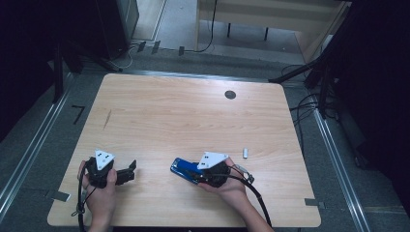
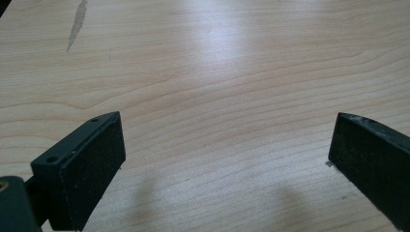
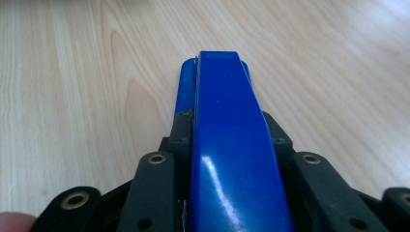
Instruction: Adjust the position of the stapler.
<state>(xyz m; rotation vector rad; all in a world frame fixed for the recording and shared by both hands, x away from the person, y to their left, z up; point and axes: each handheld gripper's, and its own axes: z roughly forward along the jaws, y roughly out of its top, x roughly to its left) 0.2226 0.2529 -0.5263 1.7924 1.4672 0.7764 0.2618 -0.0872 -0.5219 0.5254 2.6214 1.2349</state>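
Right gripper view looks straight along a blue stapler (image 3: 232,145) that runs up the middle of the picture, its glossy top arm lying over a rounded blue base whose front end pokes out just beyond it. The right tool (image 3: 227,130) has its two black jaws drawn in against the stapler's flanks, one on each side, so it is partly closed and clamped on the stapler. A fingertip shows at the lower left corner. Beyond the stapler's nose lies bare light wood.

Left gripper view shows the left tool (image 2: 227,154) with its jaws standing wide apart, nothing between the black pads (image 2: 92,174), only wood grain and two soft shadows under them. A grey streak marks the wood far up at the left.

High view puts both hands at the near edge of the surface (image 1: 193,111). The left hand (image 1: 99,191) holds its tool low at the near left, jaws pointing towards the middle. The right hand (image 1: 227,186) holds its tool near the centre, and the stapler sticks out from it to the left, low over or on the wood; which, I cannot tell. Just right of that hand lies a small white cylinder (image 1: 245,152). Farther back, near the far edge, sits a dark round grommet (image 1: 230,94). No container stands on the surface.
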